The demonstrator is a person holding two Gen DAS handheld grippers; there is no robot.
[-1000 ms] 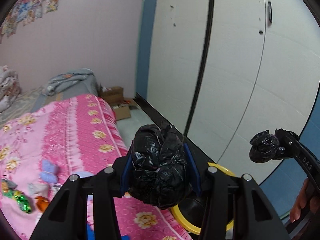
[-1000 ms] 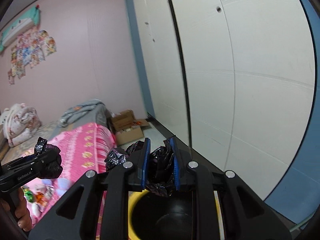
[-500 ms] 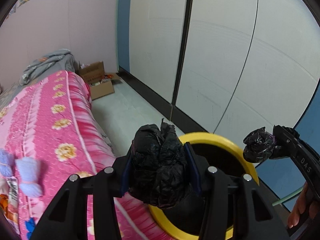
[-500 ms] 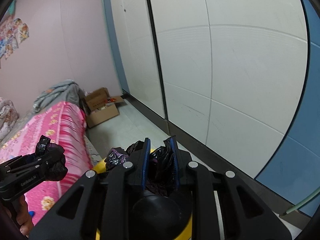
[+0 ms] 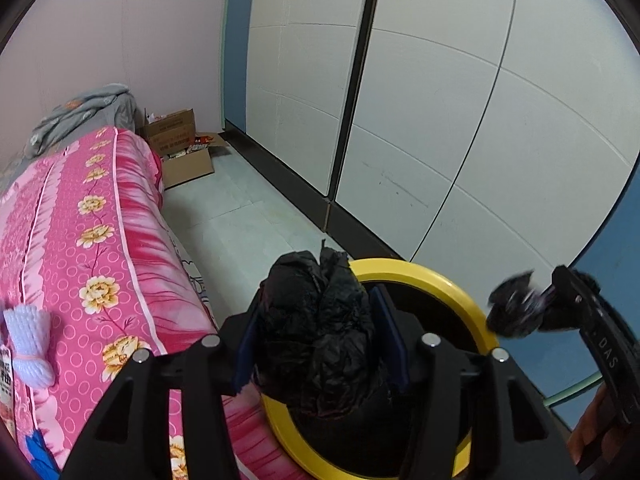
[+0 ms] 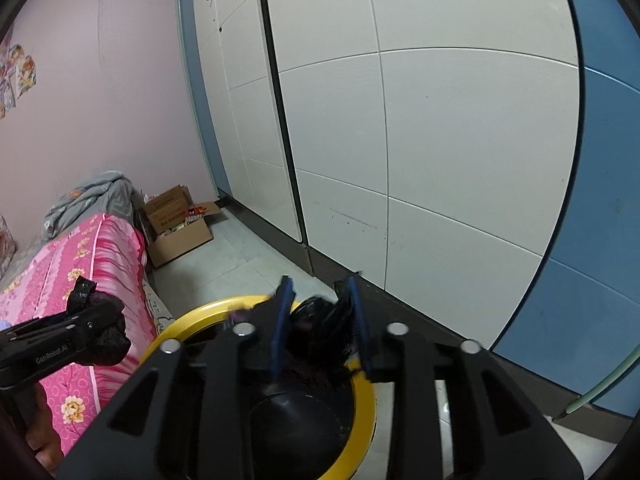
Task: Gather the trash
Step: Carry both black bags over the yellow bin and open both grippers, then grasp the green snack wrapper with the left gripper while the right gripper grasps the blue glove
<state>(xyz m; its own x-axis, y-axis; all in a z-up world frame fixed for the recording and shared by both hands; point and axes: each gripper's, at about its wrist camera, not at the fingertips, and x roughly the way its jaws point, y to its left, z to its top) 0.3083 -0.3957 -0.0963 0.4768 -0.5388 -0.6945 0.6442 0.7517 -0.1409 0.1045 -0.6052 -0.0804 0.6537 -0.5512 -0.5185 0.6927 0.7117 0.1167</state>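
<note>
A bin with a yellow rim (image 5: 420, 274) and black liner stands on the floor beside the bed, right under both grippers. My left gripper (image 5: 316, 304) hangs over the rim's near-left side. Its jaws are opening, and a crumpled black plastic bag (image 5: 316, 344) still sits between the blue pads (image 5: 387, 336) with a slim gap on the right. My right gripper (image 6: 320, 292) is over the bin (image 6: 192, 316) too, jaws opening. A smaller black bag wad (image 6: 320, 322) between its pads is blurred and loose. In the left wrist view the right gripper (image 5: 536, 304) shows at the right.
A bed with a pink floral cover (image 5: 92, 240) runs along the left, touching the bin. White wardrobe doors (image 5: 440, 140) close off the right. An open cardboard box (image 5: 184, 152) sits on the tiled floor at the far end. A hand (image 5: 596, 428) holds the right gripper.
Both grippers have sunk from above the bed's edge to just over the bin. Both pairs of jaws have widened, and the right gripper's wad now blurs as it slips.
</note>
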